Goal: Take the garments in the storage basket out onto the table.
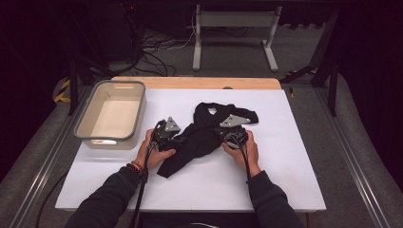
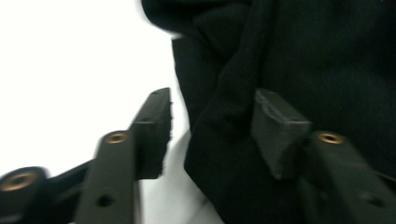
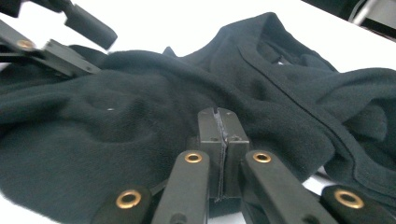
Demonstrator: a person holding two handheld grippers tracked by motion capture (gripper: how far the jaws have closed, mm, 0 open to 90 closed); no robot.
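- Two dark-sleeved forearms are coming in from the near edge of the white table [image 1: 285,156], angling inward toward its middle; the left wrist is wearing a beaded band.
- The left hand [image 1: 153,151] is wrapping around the left gripper [image 1: 177,141] and holding it low over the tabletop, pointing toward the middle of the table.
- In the left gripper view its jaws are standing apart, with a fold of the black garment [image 2: 289,56] lying between them; one pad [image 2: 275,126] is resting against the cloth, while the other pad is standing clear of it over bare white table, so the tool is not clenching anything.
- The right hand [image 1: 244,148] is gripping the right gripper [image 1: 227,135] at the garment's right side, its grey three-cornered plate facing up.
- In the right gripper view [image 3: 219,114] the two pads are pressing flat together; whether a pinch of cloth is caught between them I cannot tell, since the tips are lying right on the fabric [image 3: 154,107].
- The black garment [image 1: 199,137] is lying crumpled near the middle of the table, between the two grippers, one end trailing toward the near edge and the neckline end stretching away.
- Farther left, a grey tub [image 1: 102,137] is sitting on the table's left part, well apart from the cloth.
- Beyond the far edge, cables and a grey metal frame [image 1: 235,21] are standing on the floor.
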